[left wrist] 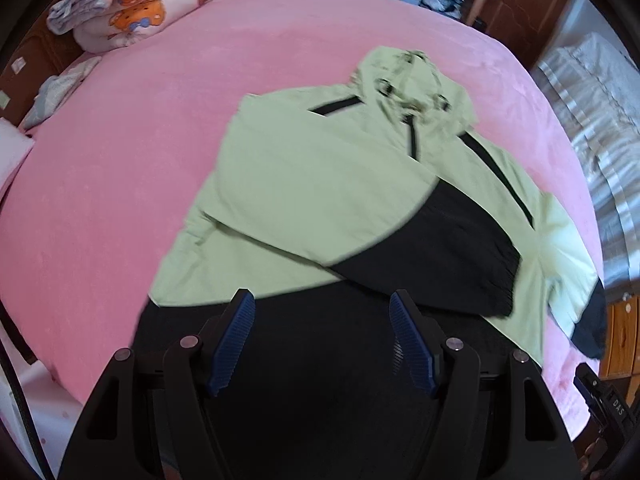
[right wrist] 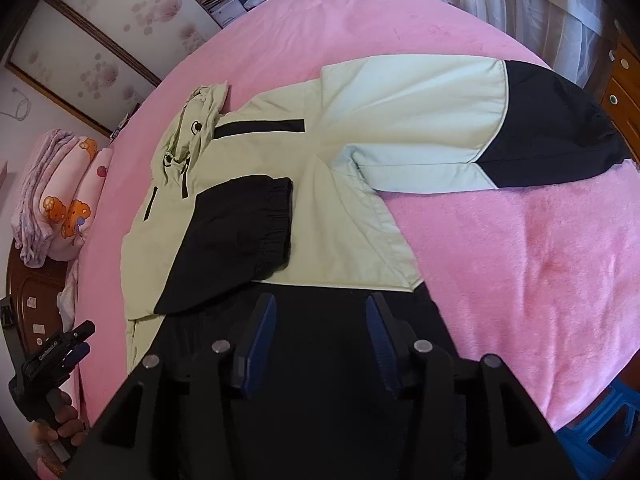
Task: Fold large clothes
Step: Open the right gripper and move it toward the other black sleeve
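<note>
Pale green jacket (left wrist: 320, 200) with black hem and cuffs; plain pink blanket (left wrist: 140, 140); bear-print pink quilt (left wrist: 136, 4).

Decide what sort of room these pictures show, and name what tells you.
Most likely a bedroom: a bed with a pink blanket, folded bedding stacked at its far corner, and wooden drawers beside curtains.

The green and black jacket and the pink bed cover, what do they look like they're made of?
Jacket: probably a thin woven synthetic such as nylon, matte, creasing crisply, with gathered elastic cuffs. Pink bed cover: likely plush fleece, since its nap looks fuzzy with brushed streaks.
</note>
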Tool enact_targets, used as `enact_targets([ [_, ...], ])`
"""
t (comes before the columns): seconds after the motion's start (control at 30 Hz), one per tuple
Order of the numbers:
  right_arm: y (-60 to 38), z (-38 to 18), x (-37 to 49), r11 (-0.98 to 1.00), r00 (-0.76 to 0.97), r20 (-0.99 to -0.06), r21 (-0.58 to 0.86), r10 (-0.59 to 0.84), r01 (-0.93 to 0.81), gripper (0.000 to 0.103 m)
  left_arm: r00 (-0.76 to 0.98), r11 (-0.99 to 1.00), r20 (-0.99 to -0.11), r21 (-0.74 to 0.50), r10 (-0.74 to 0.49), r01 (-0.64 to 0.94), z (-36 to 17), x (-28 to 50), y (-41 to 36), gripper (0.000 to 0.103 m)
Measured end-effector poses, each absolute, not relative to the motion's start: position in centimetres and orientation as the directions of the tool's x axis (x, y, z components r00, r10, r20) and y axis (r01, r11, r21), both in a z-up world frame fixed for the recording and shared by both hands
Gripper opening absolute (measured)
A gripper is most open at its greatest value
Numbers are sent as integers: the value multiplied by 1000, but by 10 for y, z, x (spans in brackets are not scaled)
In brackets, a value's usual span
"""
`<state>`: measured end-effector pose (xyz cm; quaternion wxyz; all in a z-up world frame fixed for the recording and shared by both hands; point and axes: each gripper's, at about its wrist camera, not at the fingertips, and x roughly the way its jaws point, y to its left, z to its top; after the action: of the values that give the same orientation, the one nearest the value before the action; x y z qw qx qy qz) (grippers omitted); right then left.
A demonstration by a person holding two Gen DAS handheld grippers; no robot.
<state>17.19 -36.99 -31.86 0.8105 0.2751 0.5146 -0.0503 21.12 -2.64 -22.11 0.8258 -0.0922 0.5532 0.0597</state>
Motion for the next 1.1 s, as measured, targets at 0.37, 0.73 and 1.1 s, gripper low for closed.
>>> enact_targets([
  [0.37, -465, -299, 123, 779, 456, -889, 321, 50, 539, 53, 298, 983, -940, -137, -167, 120, -210, 230, -139, 70],
  [0.73, -575, -323, 88, 612, 464, -882, 322, -83, 722, 60, 276, 959, -932, -174, -234, 225, -217, 266, -219, 70],
  [1.1, -670, -362, 99, 543, 489, -872, 417, 13, 729, 60, 266, 983, -949, -142, -169, 121, -234, 264, -283, 70],
])
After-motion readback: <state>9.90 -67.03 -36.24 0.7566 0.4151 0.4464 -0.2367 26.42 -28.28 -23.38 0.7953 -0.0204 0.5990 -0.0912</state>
